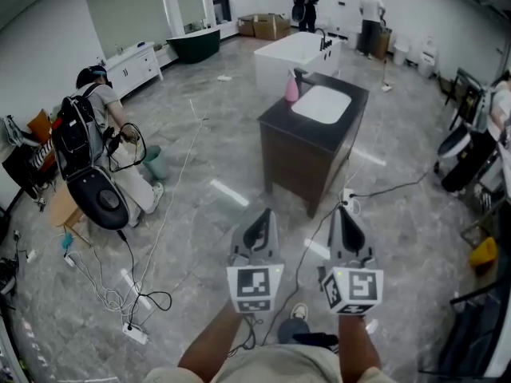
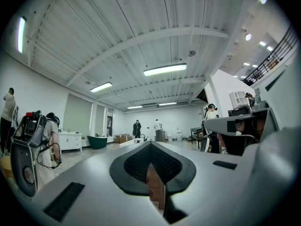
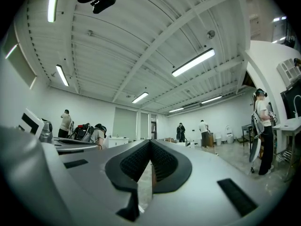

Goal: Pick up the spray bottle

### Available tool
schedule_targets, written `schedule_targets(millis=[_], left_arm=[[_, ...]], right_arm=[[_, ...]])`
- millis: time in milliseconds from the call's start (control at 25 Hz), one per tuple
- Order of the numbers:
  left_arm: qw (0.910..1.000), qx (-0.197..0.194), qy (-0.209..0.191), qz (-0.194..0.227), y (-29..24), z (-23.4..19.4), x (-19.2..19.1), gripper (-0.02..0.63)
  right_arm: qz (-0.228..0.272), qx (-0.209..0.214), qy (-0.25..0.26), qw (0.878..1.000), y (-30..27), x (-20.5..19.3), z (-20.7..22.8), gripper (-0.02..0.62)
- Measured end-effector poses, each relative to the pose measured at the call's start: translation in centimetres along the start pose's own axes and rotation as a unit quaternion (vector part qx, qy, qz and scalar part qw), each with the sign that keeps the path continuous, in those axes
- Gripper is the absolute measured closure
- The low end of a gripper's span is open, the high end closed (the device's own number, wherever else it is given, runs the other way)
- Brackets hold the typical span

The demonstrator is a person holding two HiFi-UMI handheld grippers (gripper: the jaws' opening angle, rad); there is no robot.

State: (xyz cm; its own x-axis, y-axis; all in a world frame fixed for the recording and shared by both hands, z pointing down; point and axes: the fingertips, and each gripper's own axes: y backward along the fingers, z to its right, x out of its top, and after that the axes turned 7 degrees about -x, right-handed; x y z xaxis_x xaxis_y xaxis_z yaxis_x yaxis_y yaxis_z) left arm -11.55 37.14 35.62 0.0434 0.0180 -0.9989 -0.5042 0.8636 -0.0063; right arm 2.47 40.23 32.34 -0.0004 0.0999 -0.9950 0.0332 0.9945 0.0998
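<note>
Left tool [image 1: 258,218] and right tool [image 1: 345,214] are both clenched and empty, well apart from the pink spray bottle [image 1: 292,88] on the vanity tabletop [image 1: 281,120]. Floor cables [image 1: 391,188] could snag a foot on the approach. Jaws not opened in time would likely knock the bottle over.

The person's left forearm [image 1: 214,343] and right forearm [image 1: 354,348] extend side by side, left gripper [image 1: 258,216] and right gripper [image 1: 344,212] pointing level, both pairs of jaws closed together.
</note>
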Motion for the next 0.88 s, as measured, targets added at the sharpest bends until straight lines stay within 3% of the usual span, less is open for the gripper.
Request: schedule_targets(millis=[480, 880], left_arm=[[0.9998, 0.015, -0.008, 0.004, -14.3, 2.9, 2.2, 0.604], [0.9995, 0.027, -0.016, 0.003, -20.5, 3.6, 2.3, 0.604]], right_arm=[[-0.004, 0.032, -0.004, 0.999, -10.7, -0.2, 9.2, 0.591], [-0.006, 0.036, -0.014, 0.999, -15.8, -1.3, 13.6, 0.591]])
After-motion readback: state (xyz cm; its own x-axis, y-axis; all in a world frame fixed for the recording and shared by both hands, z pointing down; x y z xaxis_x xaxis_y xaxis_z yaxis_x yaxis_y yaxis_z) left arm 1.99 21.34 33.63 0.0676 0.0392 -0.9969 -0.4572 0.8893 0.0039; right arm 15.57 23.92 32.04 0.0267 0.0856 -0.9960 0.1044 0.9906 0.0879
